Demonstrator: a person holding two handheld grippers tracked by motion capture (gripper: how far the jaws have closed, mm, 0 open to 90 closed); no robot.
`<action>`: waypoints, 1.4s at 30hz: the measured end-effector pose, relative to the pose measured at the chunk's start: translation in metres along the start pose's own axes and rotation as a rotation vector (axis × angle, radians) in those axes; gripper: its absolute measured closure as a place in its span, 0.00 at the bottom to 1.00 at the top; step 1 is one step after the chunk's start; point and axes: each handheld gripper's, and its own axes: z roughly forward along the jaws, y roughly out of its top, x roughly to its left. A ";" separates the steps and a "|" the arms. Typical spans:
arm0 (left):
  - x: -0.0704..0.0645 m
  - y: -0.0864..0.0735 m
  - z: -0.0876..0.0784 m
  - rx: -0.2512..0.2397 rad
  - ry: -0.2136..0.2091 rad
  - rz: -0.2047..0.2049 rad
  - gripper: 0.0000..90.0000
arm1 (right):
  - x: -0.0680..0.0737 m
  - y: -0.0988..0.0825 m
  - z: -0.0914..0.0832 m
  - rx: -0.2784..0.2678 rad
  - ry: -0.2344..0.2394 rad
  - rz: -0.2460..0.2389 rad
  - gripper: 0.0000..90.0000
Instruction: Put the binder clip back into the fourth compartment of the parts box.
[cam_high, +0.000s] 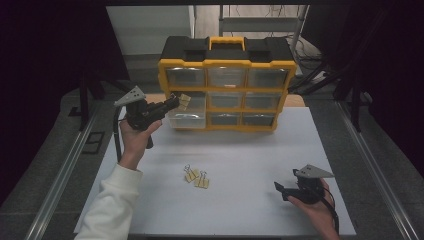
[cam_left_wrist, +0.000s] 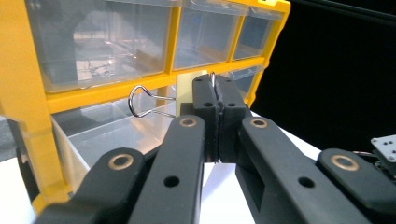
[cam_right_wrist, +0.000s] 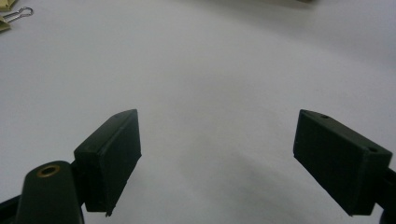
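Observation:
My left gripper (cam_high: 175, 103) (cam_left_wrist: 217, 100) is shut on a cream binder clip (cam_high: 184, 101) (cam_left_wrist: 186, 86), its pads pinching one wire handle while the other handle (cam_left_wrist: 142, 101) sticks out to the side. It holds the clip just above the pulled-out clear drawer (cam_high: 188, 119) (cam_left_wrist: 105, 136) at the lower left of the yellow and black organizer (cam_high: 227, 65). Two more cream binder clips (cam_high: 191, 174) (cam_high: 202, 181) lie side by side on the white table. Low at the right, my right gripper (cam_high: 278, 188) (cam_right_wrist: 217, 158) stands open over bare table with nothing between its fingers.
The organizer has three rows of clear drawers, with all but the lower left one pushed in. The white table top (cam_high: 250, 155) ends at metal rails on both sides. One clip (cam_right_wrist: 13, 15) shows at the top left corner of the right gripper view.

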 end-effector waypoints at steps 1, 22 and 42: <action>0.001 0.000 0.001 -0.001 0.004 0.001 0.99 | 0.000 0.000 0.000 0.000 0.000 0.000 0.17; 0.018 -0.006 0.021 0.039 0.105 0.000 0.77 | 0.000 0.000 -0.001 0.002 -0.001 0.001 0.17; -0.002 0.001 0.010 0.133 -0.026 0.037 0.32 | 0.000 0.000 0.000 0.002 0.000 0.000 0.17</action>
